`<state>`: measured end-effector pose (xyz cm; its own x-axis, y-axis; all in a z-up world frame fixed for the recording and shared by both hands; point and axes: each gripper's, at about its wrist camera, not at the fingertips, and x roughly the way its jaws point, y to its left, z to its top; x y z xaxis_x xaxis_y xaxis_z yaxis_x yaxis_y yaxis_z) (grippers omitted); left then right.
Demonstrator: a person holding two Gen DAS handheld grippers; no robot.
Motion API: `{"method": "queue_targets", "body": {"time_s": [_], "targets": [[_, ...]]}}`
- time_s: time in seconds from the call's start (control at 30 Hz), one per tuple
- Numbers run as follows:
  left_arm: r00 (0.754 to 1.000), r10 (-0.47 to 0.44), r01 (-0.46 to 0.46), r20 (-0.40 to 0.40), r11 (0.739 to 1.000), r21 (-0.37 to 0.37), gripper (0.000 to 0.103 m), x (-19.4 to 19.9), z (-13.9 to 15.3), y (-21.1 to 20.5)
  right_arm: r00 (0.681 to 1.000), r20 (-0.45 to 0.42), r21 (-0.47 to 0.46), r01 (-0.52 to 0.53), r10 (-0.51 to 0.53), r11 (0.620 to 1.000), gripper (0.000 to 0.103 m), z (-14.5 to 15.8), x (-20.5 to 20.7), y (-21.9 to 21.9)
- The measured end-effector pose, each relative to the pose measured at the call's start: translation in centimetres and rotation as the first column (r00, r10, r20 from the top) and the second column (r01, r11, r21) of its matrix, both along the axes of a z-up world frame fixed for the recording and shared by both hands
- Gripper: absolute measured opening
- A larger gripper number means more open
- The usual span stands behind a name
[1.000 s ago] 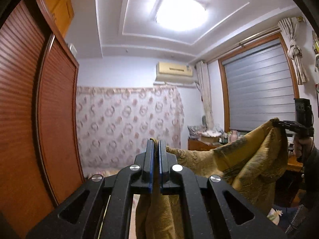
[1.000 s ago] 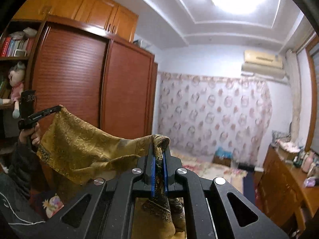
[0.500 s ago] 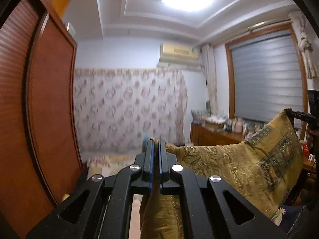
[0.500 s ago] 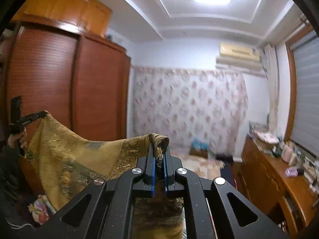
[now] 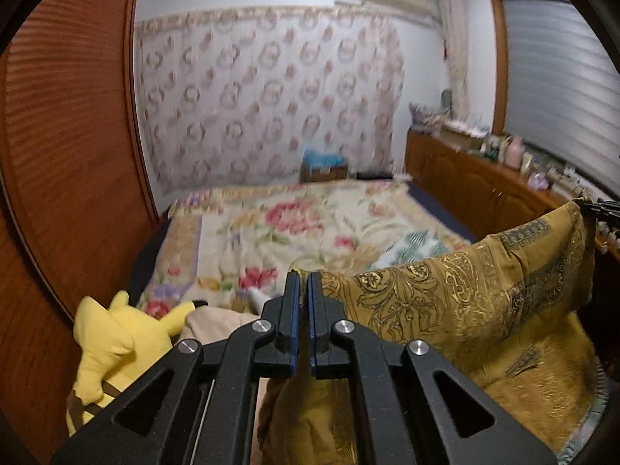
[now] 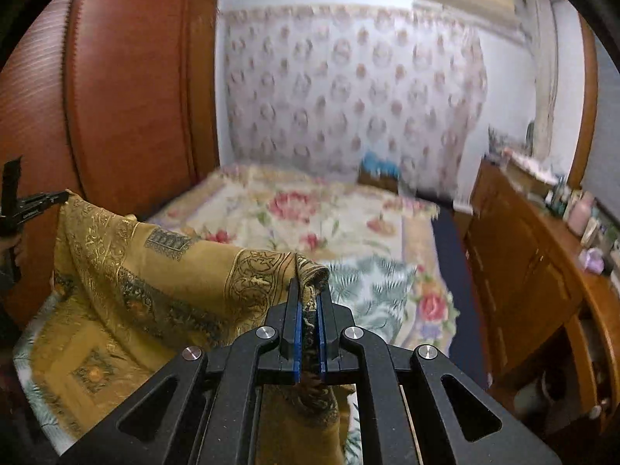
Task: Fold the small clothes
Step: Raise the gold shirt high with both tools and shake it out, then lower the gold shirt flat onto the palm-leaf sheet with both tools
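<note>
**Cloth held at two corners above bed**

The left gripper [image 5: 304,283] and right gripper [image 6: 308,290] were each clamped tight on a corner of the gold patterned cloth [image 5: 457,294], which hung stretched between them over the near end of the floral bed [image 5: 294,228].

Cloth [image 5: 445,302] hangs between both grippers above the bed [image 5: 294,228].

Far curtain [image 5: 267,93] and dresser clutter [image 6: 581,209] — motion-blurred, items indistinct
</note>
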<state>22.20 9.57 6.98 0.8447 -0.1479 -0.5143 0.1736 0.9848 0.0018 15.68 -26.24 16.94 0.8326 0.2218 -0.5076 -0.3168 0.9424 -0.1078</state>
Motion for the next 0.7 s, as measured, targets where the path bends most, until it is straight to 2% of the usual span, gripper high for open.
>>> {"method": "queue_targets", "body": {"time_s": [0.23, 0.3, 0.33, 0.4, 0.43, 0.47, 0.53, 0.7], "targets": [[0.997, 0.036, -0.034, -0.073, 0.999, 0.03, 0.004, 3.4, -2.6, -0.6, 0.996, -0.062, 0.005, 0.057, -0.057, 0.998, 0.006, 1.9, 7.8, 1.4], [0.994, 0.028, -0.026, -0.103, 0.999, 0.02, 0.006, 3.6, -3.2, -0.5, 0.995, -0.076, 0.021, 0.062, -0.06, 0.998, 0.011, 1.8, 8.2, 1.6], [0.993, 0.028, -0.026, -0.117, 1.0, 0.017, 0.01, 3.5, -3.4, -0.3, 0.995, -0.082, 0.019, 0.066, -0.064, 0.998, 0.013, 0.8, 8.6, 1.1], [0.991, 0.016, -0.015, -0.136, 1.0, 0.008, 0.037, 2.8, -4.0, 0.0, 0.993, -0.087, 0.005, 0.074, -0.074, 0.997, 0.018, -0.8, 9.2, 0.6], [0.99, 0.009, -0.009, -0.139, 1.0, 0.005, 0.04, 2.5, -4.4, 0.1, 0.993, -0.087, 0.005, 0.078, -0.078, 0.997, 0.026, -2.1, 9.2, 0.2], [0.989, 0.004, -0.003, -0.147, 1.0, 0.004, 0.041, 1.9, -4.8, 0.1, 0.992, -0.087, 0.006, 0.088, -0.087, 0.996, 0.041, -2.7, 9.0, 0.0], [0.985, -0.002, 0.004, -0.174, 1.0, 0.011, 0.041, 1.0, -5.6, 0.1, 0.991, -0.093, 0.013, 0.101, -0.099, 0.995, 0.051, -4.5, 8.3, -1.1], [0.979, -0.002, 0.003, -0.205, 1.0, 0.008, 0.041, -1.9, -7.4, 0.3, 0.977, -0.161, 0.019, 0.147, -0.142, 0.989, 0.051, -7.6, 7.7, -2.7]]}}
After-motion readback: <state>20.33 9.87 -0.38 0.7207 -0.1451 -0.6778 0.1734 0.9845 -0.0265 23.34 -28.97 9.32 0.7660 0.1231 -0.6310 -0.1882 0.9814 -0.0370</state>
